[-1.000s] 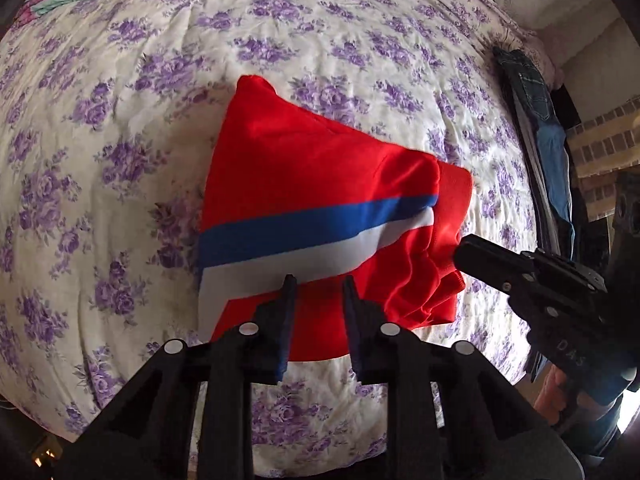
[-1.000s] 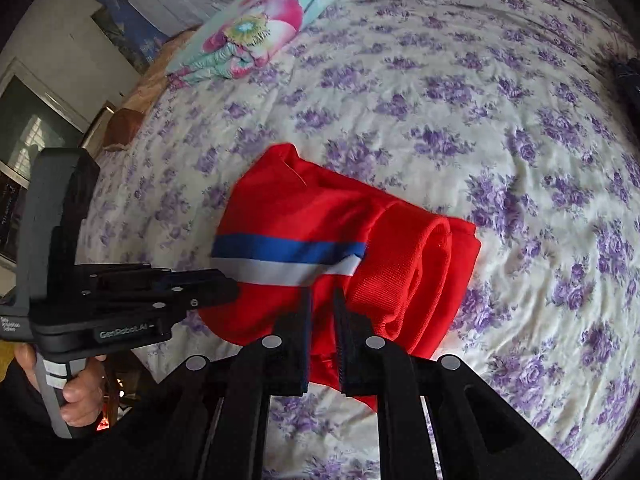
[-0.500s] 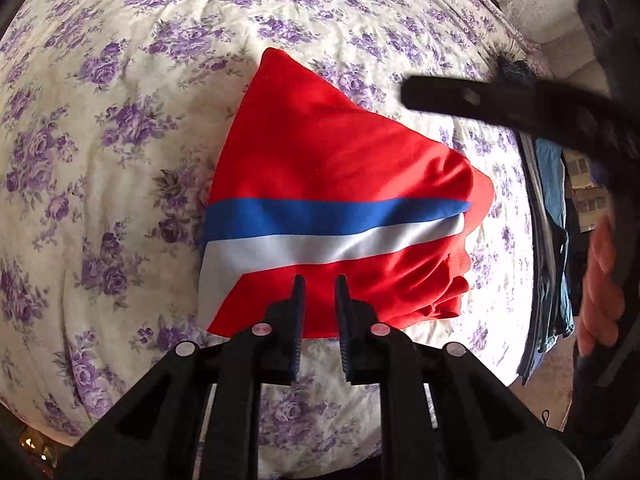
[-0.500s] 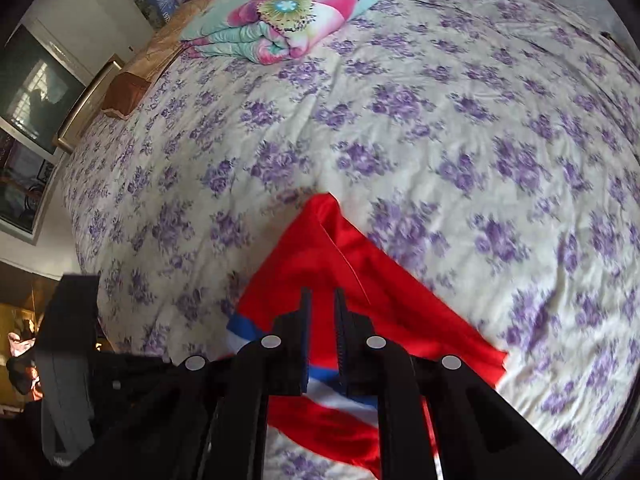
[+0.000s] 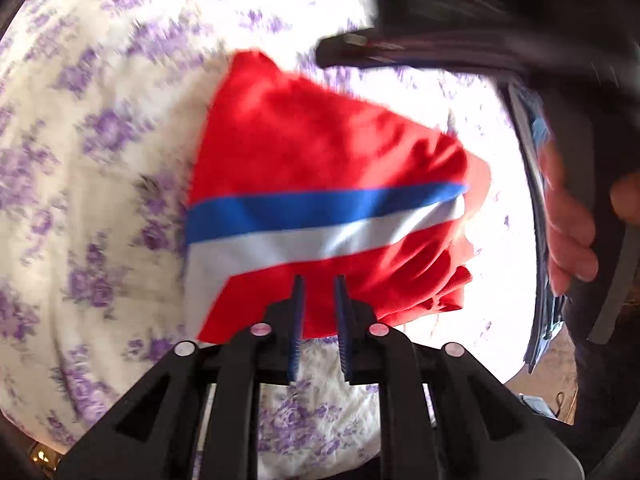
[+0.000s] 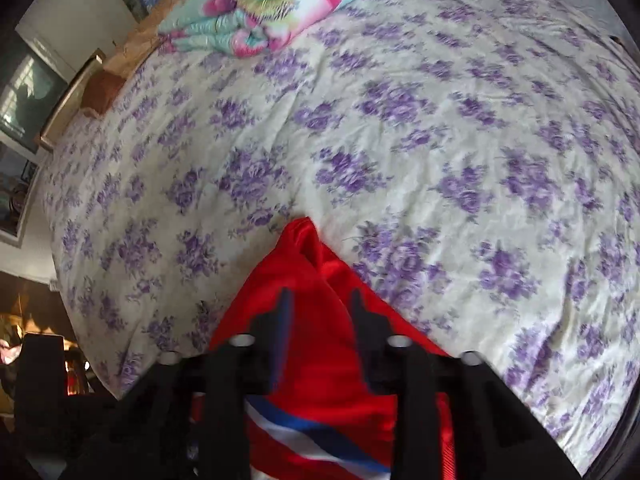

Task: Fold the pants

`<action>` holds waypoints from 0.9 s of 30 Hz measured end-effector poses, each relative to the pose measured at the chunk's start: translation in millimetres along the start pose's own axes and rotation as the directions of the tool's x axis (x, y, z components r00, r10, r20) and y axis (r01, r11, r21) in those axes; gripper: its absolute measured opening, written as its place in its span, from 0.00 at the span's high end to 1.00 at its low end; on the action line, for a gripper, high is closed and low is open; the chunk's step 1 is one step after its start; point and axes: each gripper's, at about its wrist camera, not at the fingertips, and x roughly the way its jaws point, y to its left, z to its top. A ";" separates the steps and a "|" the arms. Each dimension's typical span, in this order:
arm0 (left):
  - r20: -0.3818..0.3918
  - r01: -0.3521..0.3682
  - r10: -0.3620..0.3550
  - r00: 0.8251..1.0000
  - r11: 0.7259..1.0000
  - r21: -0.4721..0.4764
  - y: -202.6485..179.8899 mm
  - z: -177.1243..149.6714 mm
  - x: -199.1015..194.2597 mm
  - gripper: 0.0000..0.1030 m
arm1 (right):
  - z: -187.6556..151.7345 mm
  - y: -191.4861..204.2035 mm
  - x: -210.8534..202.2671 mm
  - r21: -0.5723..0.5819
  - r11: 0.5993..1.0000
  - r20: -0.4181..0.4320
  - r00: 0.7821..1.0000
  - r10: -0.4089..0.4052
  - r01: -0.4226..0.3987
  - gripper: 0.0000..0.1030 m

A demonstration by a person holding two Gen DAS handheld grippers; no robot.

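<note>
The red pants (image 5: pixel 320 160) with a blue and a white stripe lie folded in a compact bundle on the bed; they also show in the right wrist view (image 6: pixel 320 360). My left gripper (image 5: pixel 319 284) hovers over the bundle's near edge, its fingers a narrow gap apart with nothing between them. My right gripper (image 6: pixel 320 300) is open above the bundle near its far corner, holding nothing. It crosses the top of the left wrist view (image 5: pixel 440 48) as a dark blur.
The bed is covered by a cream quilt with purple flowers (image 6: pixel 440 140). A folded teal and pink blanket (image 6: pixel 272 4) lies at the far end. Blue jeans (image 5: pixel 540 184) hang at the right bed edge. A window (image 6: pixel 24 108) is at left.
My right gripper has moved forward over the pants and its fingers have opened. My left gripper has come slightly closer to the bundle's near edge. The pants have not moved.
</note>
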 end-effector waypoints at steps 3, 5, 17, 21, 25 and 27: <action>0.086 -0.034 0.037 0.996 0.999 -0.037 16.0 4.1 -28.1 0.46 | -35.1 -38.6 -53.2 0.092 0.994 0.114 0.991 -0.066 0.056 0.17; 0.090 -0.040 0.047 0.995 0.996 -0.085 32.9 9.6 -30.6 0.46 | -70.4 -70.2 -68.8 0.180 0.982 0.103 0.992 -0.077 0.058 0.17; -0.024 0.045 -0.051 0.998 0.977 -0.209 62.4 28.8 14.8 0.46 | -183.3 -109.2 -51.6 0.504 0.857 0.066 0.995 0.081 -0.103 0.17; -0.044 0.062 -0.073 0.996 0.975 -0.214 64.0 28.0 22.5 0.46 | -179.9 -98.1 -46.0 0.477 0.871 0.054 0.993 0.102 -0.116 0.17; -0.052 0.090 -0.105 0.993 0.969 -0.230 67.5 33.4 33.0 0.38 | -176.6 -94.7 -32.6 0.474 0.873 0.025 0.993 0.119 -0.117 0.17; -0.048 0.101 -0.114 0.992 0.968 -0.228 66.7 38.4 35.3 0.34 | -174.4 -92.9 -25.9 0.470 0.876 0.009 0.993 0.119 -0.109 0.17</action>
